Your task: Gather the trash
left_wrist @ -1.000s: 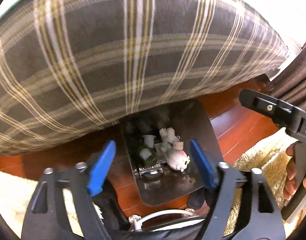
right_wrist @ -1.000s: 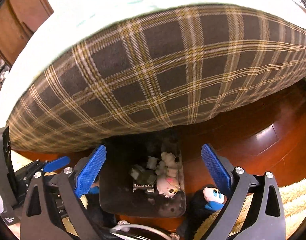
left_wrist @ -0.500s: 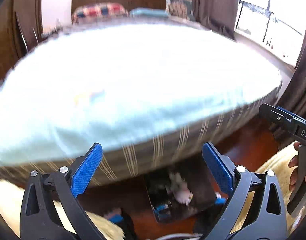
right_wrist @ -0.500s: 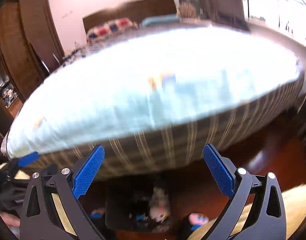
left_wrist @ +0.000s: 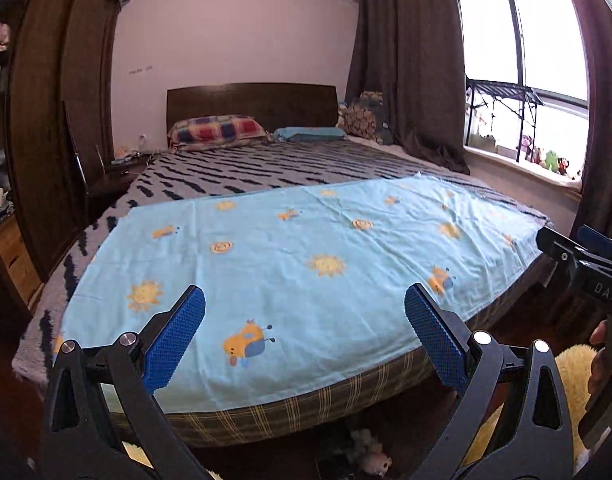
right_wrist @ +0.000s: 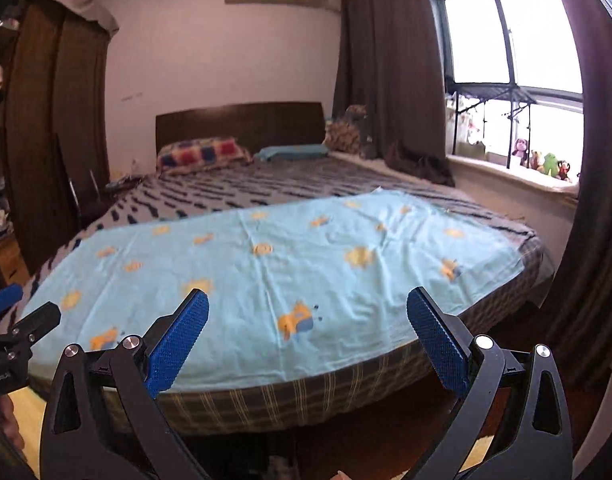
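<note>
My left gripper is open and empty, raised above the foot of the bed. My right gripper is open and empty too, at about the same height. A light blue sheet with yellow sun prints covers the near half of the bed and also shows in the right wrist view. At the bottom edge of the left wrist view, a dark bin with small toys and scraps sits on the floor by the bed's foot. In the right wrist view it is hidden in shadow. No loose trash shows on the bed.
The bed has a plaid mattress side, a striped grey blanket and pillows by a dark headboard. A wardrobe stands left. Curtains and a window sill with toys are right. A yellow rug lies on the floor.
Both grippers have lifted and tilted up from the bin on the floor under the bed's edge. They now face across the bed top. Both stay open.
</note>
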The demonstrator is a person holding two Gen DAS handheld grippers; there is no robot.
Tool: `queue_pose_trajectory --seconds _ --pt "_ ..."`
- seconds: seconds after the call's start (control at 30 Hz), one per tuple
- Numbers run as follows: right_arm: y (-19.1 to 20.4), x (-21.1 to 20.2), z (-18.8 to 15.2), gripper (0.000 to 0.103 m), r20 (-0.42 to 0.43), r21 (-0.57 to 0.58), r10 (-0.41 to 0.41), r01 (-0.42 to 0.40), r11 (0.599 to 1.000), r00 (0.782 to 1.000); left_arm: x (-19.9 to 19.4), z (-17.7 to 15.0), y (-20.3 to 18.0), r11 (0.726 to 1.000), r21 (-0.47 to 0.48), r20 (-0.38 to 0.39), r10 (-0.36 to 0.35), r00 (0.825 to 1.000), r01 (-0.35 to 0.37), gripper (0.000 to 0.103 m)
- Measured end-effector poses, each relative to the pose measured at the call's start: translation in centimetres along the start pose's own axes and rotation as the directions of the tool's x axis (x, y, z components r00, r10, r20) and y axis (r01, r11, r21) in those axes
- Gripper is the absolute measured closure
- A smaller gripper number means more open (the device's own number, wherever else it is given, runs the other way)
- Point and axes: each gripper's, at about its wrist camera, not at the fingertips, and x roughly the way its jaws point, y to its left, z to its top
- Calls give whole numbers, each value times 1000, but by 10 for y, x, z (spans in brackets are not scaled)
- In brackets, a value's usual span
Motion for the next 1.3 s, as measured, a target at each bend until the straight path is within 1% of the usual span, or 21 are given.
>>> queue_pose_trajectory --seconds 0.1,0.2,0.37,0.9,1.3 --pt "2 -12 4 3 26 -10 8 -8 1000 1000 -9 8 2 1000 -16 19 12 1000 -11 8" --pt "6 -20 8 3 22 -24 28 -28 999 999 -14 8 5 1000 -20 16 20 1000 -19 8" --pt "10 -20 5 3 20 -35 20 -19 999 1000 -19 6 6 999 -26 21 21 1000 -21 8" --pt "8 -20 5 3 16 -19 38 -38 999 999 -24 5 -2 1000 -8 29 -2 1000 2 8" --pt "9 -23 5 3 14 -16 46 -46 999 999 -26 6 -2 1000 -14 32 -4 999 5 8"
